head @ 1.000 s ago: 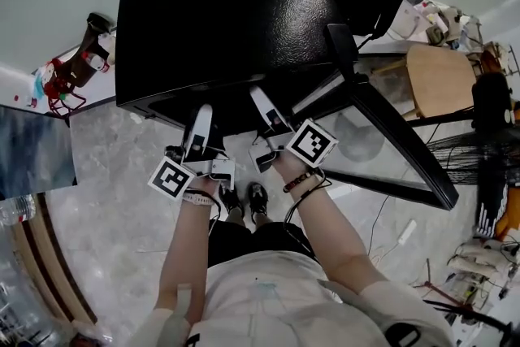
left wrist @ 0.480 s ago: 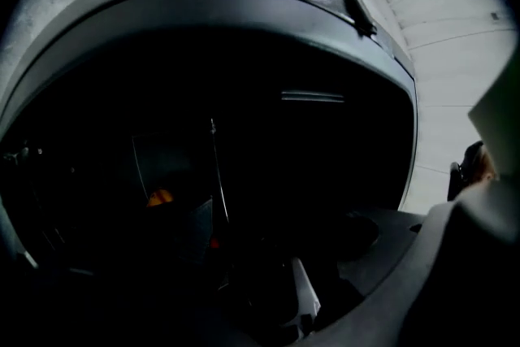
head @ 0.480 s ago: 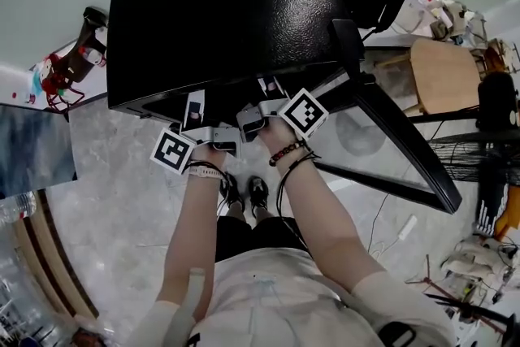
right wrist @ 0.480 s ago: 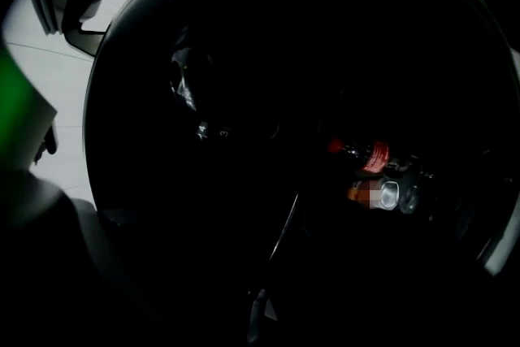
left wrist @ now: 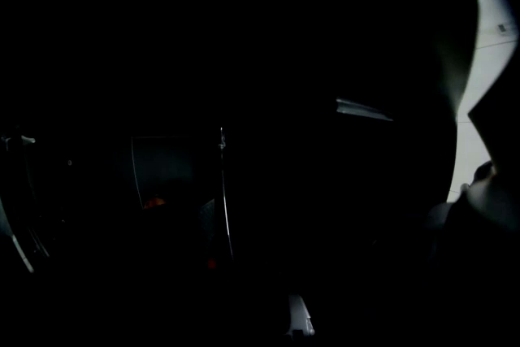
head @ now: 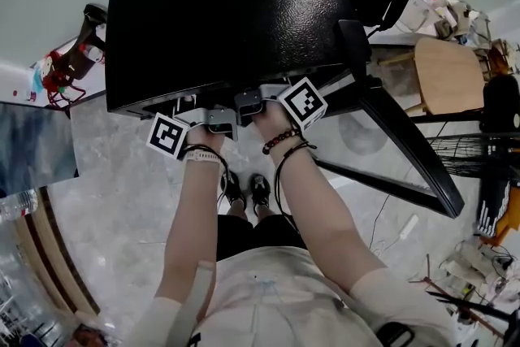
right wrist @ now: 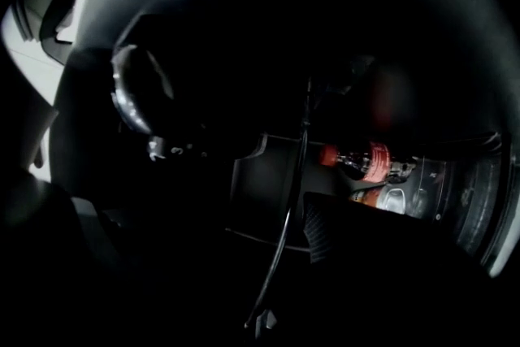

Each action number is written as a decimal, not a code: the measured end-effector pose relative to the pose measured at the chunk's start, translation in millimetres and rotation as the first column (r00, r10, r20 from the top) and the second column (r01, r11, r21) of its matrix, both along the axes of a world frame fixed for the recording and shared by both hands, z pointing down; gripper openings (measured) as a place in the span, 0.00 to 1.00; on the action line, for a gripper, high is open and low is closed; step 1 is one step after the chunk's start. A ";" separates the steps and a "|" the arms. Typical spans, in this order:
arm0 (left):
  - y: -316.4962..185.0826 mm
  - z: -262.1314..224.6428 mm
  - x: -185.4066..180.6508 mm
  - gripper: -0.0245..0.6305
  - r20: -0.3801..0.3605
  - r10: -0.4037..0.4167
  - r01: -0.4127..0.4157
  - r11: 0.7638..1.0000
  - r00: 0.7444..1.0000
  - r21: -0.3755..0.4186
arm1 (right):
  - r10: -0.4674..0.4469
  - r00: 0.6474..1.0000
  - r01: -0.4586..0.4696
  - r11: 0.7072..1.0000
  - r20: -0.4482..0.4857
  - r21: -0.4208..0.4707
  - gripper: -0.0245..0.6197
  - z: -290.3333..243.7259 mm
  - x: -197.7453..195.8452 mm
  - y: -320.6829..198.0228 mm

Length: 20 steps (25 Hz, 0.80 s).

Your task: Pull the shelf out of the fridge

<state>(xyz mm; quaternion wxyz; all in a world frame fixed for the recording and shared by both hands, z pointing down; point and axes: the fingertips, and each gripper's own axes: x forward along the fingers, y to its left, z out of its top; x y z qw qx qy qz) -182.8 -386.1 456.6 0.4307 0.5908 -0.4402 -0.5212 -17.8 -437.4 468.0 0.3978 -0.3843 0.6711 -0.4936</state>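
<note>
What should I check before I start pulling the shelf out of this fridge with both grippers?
1. Door open wide: ok. The fridge door stands swung out at the right.
2. Both grippers inside: ok. The left gripper and right gripper reach in under the top of the fridge.
3. Left gripper shut on the shelf: cannot tell. Its view is almost black.
4. Right gripper shut on the shelf: cannot tell. A thin edge passes beside one ribbed pad, and the rest is dark.
5. Shelf free of load: cannot tell. A red-capped bottle is in there, but what it rests on is unseen.
</note>
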 end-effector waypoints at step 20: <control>-14.6 15.4 -8.9 0.25 0.004 -0.071 0.071 0.997 0.997 -0.038 | 0.116 0.992 -0.120 0.988 -0.044 -0.097 0.11 46.8 25.7 -21.3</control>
